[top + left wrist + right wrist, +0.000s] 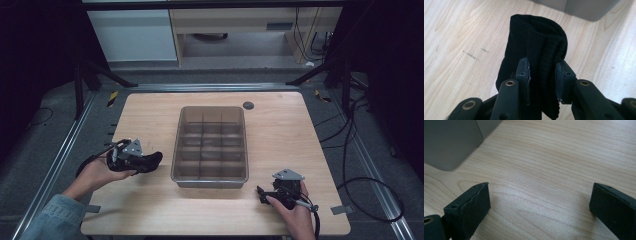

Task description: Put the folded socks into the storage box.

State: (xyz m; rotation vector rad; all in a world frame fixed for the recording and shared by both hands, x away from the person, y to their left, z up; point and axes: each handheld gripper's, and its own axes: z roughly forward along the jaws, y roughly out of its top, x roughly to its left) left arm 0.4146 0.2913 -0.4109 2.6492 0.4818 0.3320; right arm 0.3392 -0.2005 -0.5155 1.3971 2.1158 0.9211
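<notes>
A folded black knit sock (536,47) is pinched between the pads of my left gripper (541,75), which is shut on it and holds it off the wooden table. From above, the left gripper (145,161) hovers left of the grey divided bin (210,145), the black sock (150,161) sticking out towards the bin. My right gripper (540,206) stands open just above the bare wood, nothing between its jaws. In the high view the right gripper (261,192) sits near the front edge, right of the bin's near corner.
The bin's interior is split into several compartments. A corner of the bin's wall (449,142) lies close to the right gripper, and its wall (584,8) is just beyond the sock. A dark round grommet (248,105) sits at the table's far side.
</notes>
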